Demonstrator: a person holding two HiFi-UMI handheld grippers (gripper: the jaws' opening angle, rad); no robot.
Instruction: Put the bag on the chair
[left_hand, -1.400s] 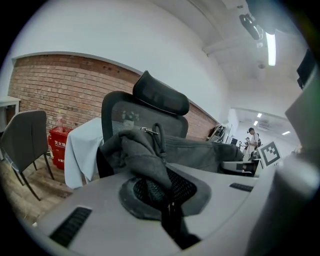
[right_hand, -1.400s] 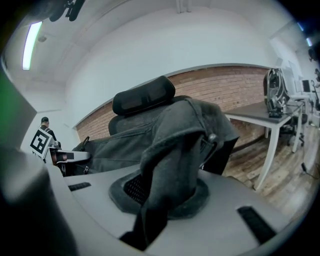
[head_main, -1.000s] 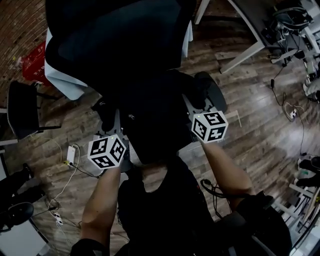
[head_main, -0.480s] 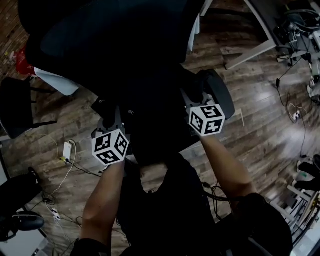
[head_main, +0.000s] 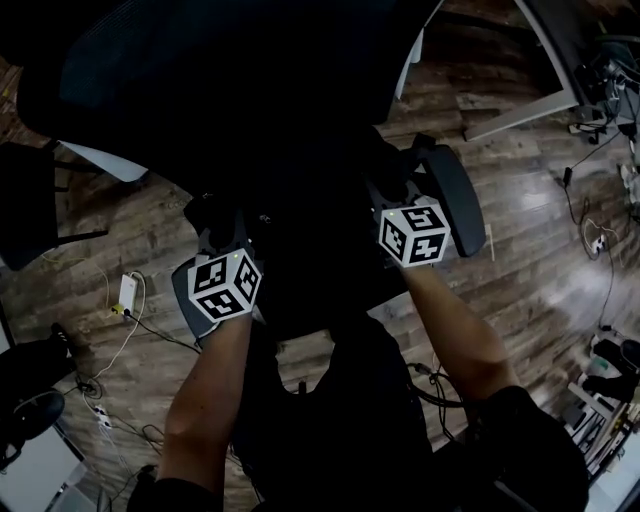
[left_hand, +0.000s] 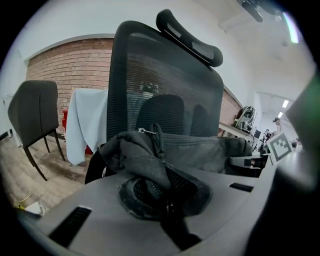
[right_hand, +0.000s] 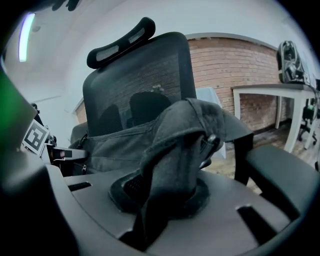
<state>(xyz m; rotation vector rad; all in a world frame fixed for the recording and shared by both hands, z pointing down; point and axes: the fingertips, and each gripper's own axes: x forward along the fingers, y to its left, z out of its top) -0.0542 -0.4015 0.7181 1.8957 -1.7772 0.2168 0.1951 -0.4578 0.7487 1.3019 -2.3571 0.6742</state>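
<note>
So, where's the bag?
> Dark grey, slung between both tools, right in front of the backrest of the black mesh chair. Seat is hidden under it, so I can't tell if it touches.

Grips?
> Left tool is pressed nearly together on a thin fold of the bag, zip pull just above that fold. Right tool pinches a thicker bunch of the fabric, which drapes over its jaws.

Chair orientation?
> Faces the person. Headrest on top, right armrest just beside the right tool.

Surroundings?
> Wooden floor, brick wall, pale blue cloth behind the chair, white counter off to the right.
</note>
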